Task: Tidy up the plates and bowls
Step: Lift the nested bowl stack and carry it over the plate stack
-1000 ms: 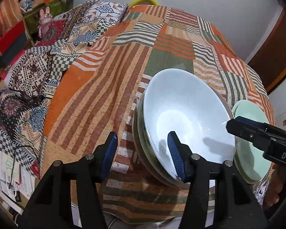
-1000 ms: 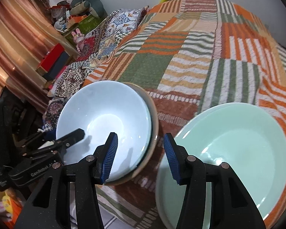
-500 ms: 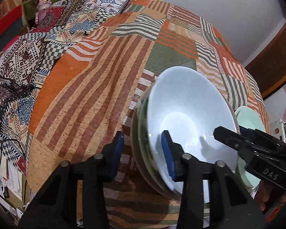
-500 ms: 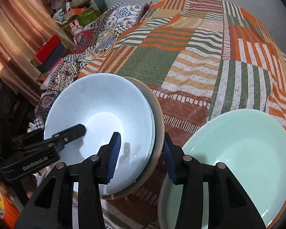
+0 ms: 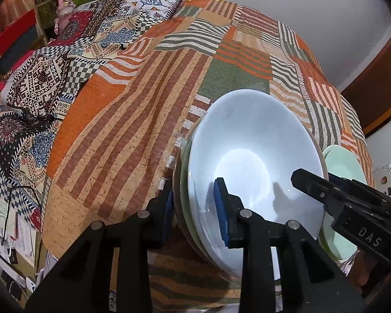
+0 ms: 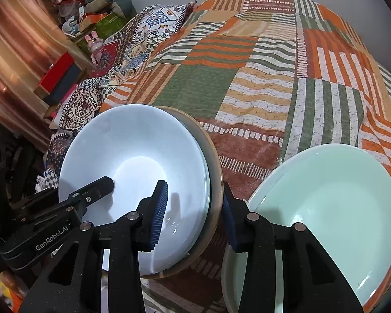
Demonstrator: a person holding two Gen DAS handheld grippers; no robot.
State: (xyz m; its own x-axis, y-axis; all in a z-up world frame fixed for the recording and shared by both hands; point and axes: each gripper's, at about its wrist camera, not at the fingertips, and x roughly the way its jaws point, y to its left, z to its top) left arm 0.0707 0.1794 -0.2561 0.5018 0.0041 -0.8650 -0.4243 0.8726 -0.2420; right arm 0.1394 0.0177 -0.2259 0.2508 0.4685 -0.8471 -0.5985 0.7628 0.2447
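A pale blue bowl (image 5: 252,143) (image 6: 133,151) tops a stack with a green dish and a tan dish (image 6: 214,161) under it, near the front edge of a patchwork bedspread (image 5: 143,91). My left gripper (image 5: 194,190) straddles the stack's left rim, one pad inside the bowl and one against the outside. Its jaws are closing and the pads touch. My right gripper (image 6: 194,187) straddles the opposite rim the same way, its jaws closing too. A mint green plate (image 6: 338,208) (image 5: 344,161) lies just right of the stack.
A folded patterned quilt (image 5: 52,91) covers the bed's left side. Behind it are a pink rabbit toy (image 5: 65,5) and shelves with boxes. Cables and papers (image 5: 10,208) lie on the floor at the lower left. A wooden door (image 5: 378,91) stands at the right.
Both pairs of jaws have narrowed onto the stack's rim, from standing wide of it to touching it. Both hands have edged slightly forward.
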